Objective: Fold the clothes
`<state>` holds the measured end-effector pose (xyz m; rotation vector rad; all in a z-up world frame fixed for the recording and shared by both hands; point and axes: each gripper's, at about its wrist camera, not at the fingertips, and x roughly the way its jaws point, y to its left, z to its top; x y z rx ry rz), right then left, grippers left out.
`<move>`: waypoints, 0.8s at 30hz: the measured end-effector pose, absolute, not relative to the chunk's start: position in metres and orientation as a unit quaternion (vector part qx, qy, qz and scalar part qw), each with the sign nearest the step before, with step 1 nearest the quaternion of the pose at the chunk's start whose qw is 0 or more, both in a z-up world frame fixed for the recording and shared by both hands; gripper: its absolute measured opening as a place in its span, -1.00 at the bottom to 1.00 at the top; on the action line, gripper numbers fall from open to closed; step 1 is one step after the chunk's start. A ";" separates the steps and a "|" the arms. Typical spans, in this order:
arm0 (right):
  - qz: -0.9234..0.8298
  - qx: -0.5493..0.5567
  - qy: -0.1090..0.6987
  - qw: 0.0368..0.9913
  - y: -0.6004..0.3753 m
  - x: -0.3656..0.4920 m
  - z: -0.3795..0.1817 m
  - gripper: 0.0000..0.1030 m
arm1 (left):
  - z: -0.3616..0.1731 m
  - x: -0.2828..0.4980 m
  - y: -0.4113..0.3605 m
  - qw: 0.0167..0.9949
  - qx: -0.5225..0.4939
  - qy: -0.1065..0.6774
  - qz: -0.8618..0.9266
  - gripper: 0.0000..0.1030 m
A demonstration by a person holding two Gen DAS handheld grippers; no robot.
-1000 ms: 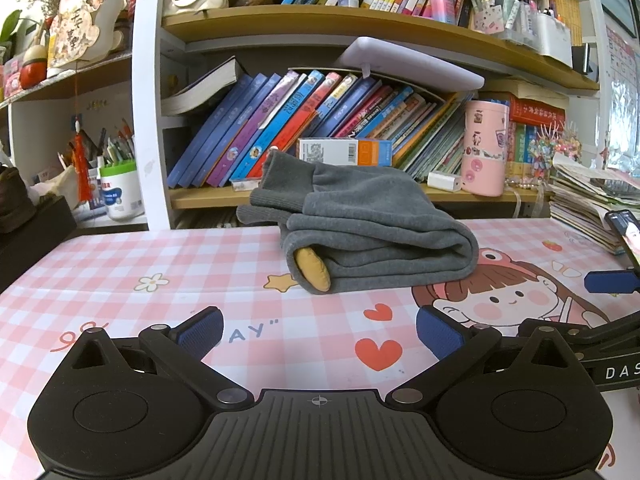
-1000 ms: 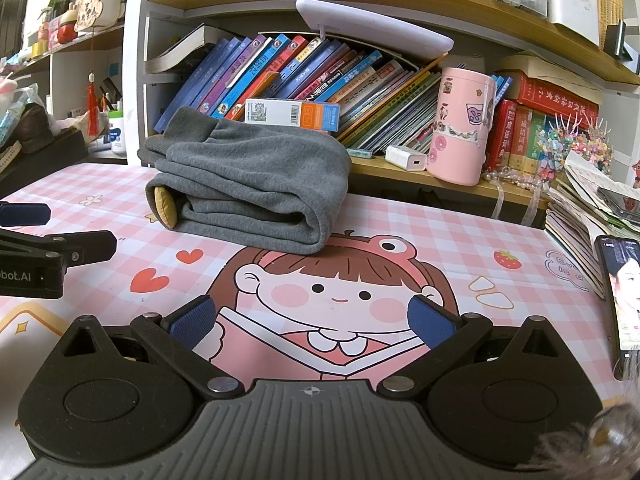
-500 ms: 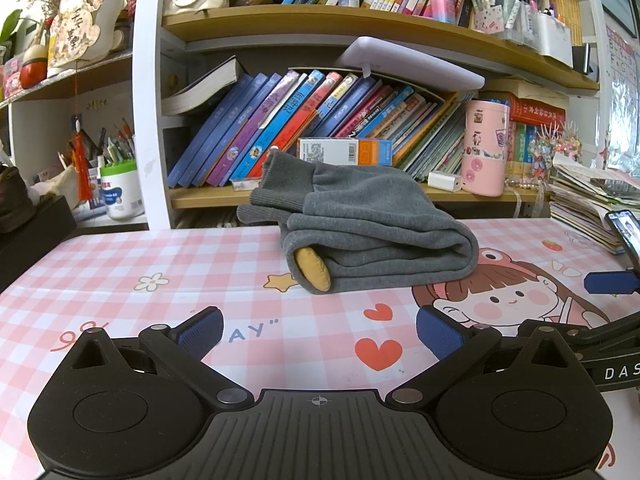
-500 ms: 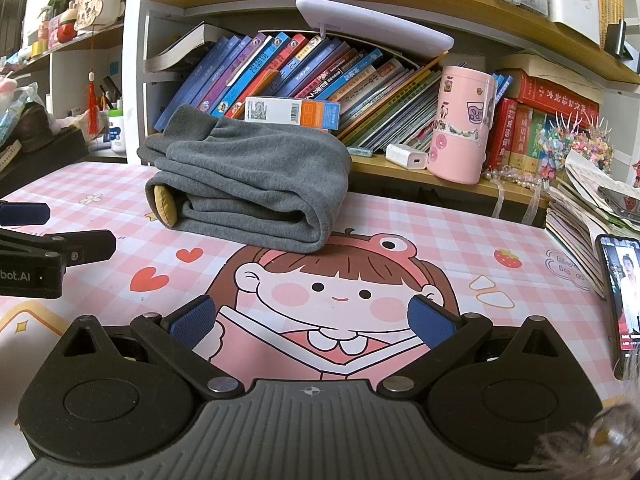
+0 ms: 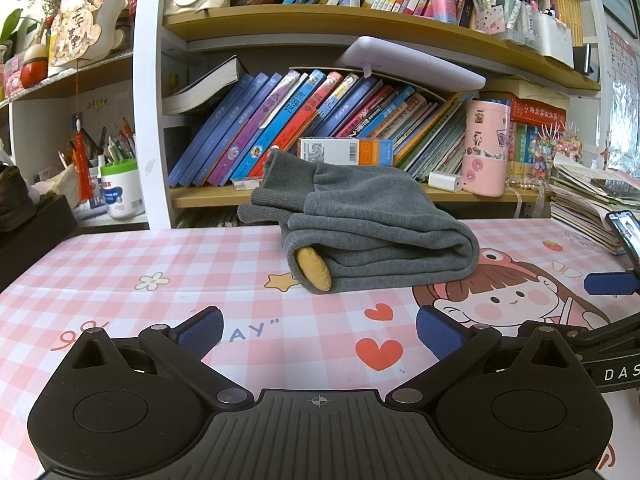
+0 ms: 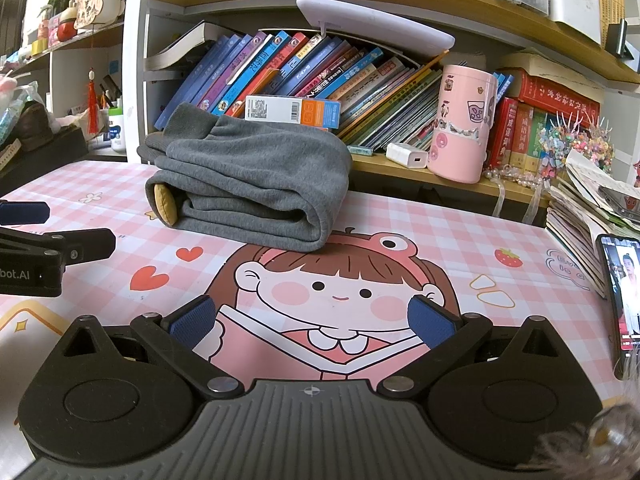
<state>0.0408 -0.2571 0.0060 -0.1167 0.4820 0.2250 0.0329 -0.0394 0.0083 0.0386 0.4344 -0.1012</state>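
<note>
Pink-and-white checked desk mat [image 5: 120, 264] with hearts and a cartoon girl covers the desk in front of a crowded bookshelf [image 5: 360, 24]. Low over it, the left gripper [image 5: 318, 330] has its 2 blue-padded fingers [image 5: 200, 330] spread wide with nothing between them, only the mat's lettering and a red heart showing in the gap. The right gripper [image 6: 312, 322] is likewise spread wide and empty, its jaws framing the cartoon girl's face. Each gripper shows at the edge of the other's view, side by side and apart.

Ahead of both, well clear of the fingertips, lies the folded grey garment [image 5: 372, 236] in a thick bundle of several layers, resting on the mat with its rounded fold toward the right. Ribbed cuffs [image 5: 268, 184] stick up at the back left, and a mustard-yellow patch [image 5: 312, 268] peeks from the open left end.

Behind the bundle, leaning books [image 6: 304, 76] fill the shelf, with a white-and-orange box [image 6: 292, 110] and a pink stickered canister [image 6: 462, 124] to the right. At the far right, a phone [image 6: 622, 292] with a lit screen sits beside a stack of papers [image 6: 580, 216].
</note>
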 end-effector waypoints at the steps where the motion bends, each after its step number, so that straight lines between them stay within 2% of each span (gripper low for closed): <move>1: 0.111 -0.058 0.238 0.963 -0.257 0.041 0.006 1.00 | 0.008 0.033 -0.039 0.975 0.019 0.215 -0.050 1.00; 24: 0.111 -0.058 0.240 0.963 -0.256 0.041 0.005 1.00 | 0.008 0.033 -0.039 0.975 0.017 0.217 -0.047 1.00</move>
